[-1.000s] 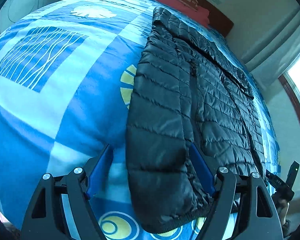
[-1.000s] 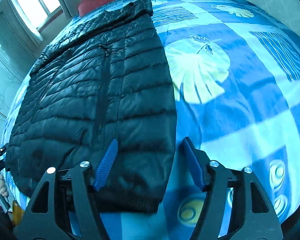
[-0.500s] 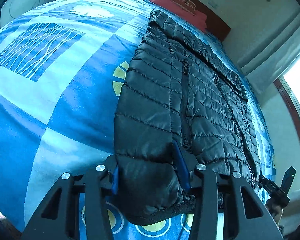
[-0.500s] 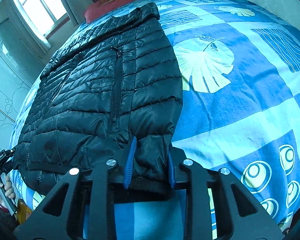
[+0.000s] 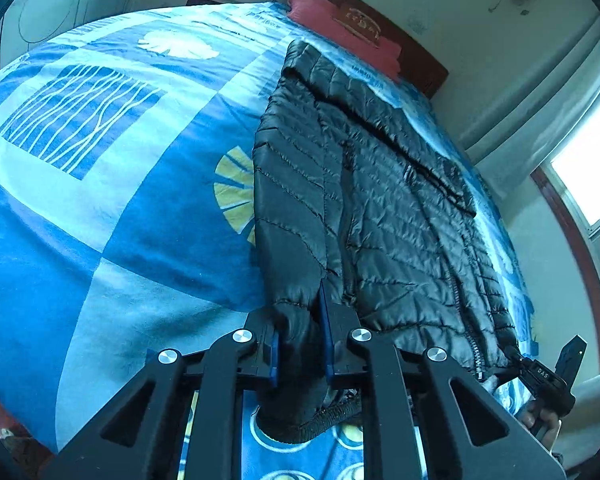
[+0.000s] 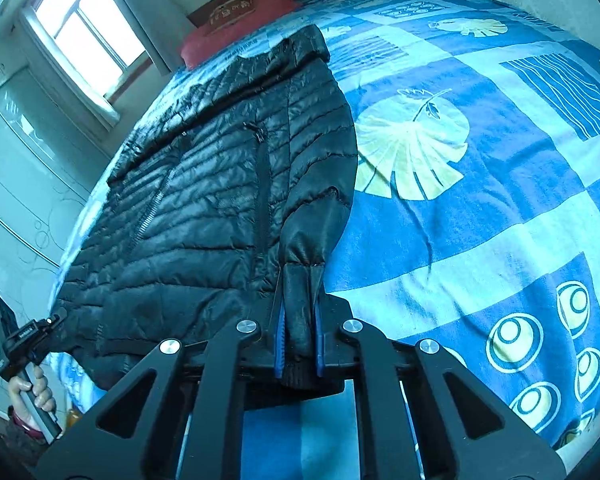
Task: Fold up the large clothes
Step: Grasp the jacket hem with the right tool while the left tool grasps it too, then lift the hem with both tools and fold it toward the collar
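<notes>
A black quilted puffer jacket lies lengthwise on the blue patterned bed, collar toward the headboard, hem toward me. It also shows in the right wrist view. My left gripper is shut on the hem corner at the jacket's left edge and bunches the fabric between its blue pads. My right gripper is shut on the hem corner at the jacket's right edge, with the ribbed cuff sticking out below the pads. Each gripper shows small in the other's view, at the far hem corner.
The blue and white bedspread covers the bed on both sides of the jacket. A red pillow lies against the wooden headboard. A window and curtain stand on one side, a wall on the other.
Both grippers went from open beside the hem corners to shut on them. The hem corners are now bunched and lifted slightly off the bedspread.
</notes>
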Motion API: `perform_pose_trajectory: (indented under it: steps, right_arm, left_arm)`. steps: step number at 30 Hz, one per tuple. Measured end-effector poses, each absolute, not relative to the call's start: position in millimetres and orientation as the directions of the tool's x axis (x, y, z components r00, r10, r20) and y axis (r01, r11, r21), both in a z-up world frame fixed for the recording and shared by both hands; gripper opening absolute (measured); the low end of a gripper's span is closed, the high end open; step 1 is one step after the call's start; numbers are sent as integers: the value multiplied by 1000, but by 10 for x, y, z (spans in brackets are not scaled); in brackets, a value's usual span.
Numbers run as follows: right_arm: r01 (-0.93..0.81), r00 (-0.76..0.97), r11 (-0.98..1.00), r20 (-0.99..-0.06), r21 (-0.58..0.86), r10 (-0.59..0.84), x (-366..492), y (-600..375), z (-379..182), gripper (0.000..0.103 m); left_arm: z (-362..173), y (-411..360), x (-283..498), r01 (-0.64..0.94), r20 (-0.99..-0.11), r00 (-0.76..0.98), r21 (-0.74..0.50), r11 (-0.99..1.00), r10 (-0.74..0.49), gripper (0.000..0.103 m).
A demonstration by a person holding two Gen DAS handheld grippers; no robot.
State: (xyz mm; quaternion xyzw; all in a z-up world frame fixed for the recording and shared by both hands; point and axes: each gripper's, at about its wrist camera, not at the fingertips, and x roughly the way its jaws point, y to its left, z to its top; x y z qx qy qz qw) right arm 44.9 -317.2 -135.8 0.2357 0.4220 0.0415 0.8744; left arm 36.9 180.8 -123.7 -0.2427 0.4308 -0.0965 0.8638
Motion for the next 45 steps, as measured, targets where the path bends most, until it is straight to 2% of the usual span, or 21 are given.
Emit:
perform_pose_trajectory:
  steps: [14,22,29,34,42,45]
  right_arm:
    - [73,684,815,-624,574,378,-67,-3296,-941,9]
    - [23,705,779,-563,627,432,-234,-3363,-767,9]
    - [-36,723,733,-489,679,488,359,-3412,-633,9]
    - [-61,745,721,-449,690,493,899,-3441,-499,9]
    - [-30,760,659,-412,751,503,1891,-3535,-454,10]
    - [2,755,650,-427,760,497,2287,-3548,-550,10]
  left_arm:
    - [-714,1964,-198,14,-626,658,-547,837,-420,13]
    - [-534,1987,-428,16,-624,651,-558,829,-433,13]
    - [-499,2052,89,13,-598,657,-599,800,-459,13]
    - [-415,2001,609,29,-592,672,-579,815,-445,13]
    - [-401,1932,1567,20,-595,667,-587,810,-448,13]
    - [-471,1867,1941,13,-620,659,-556,831,-426,13]
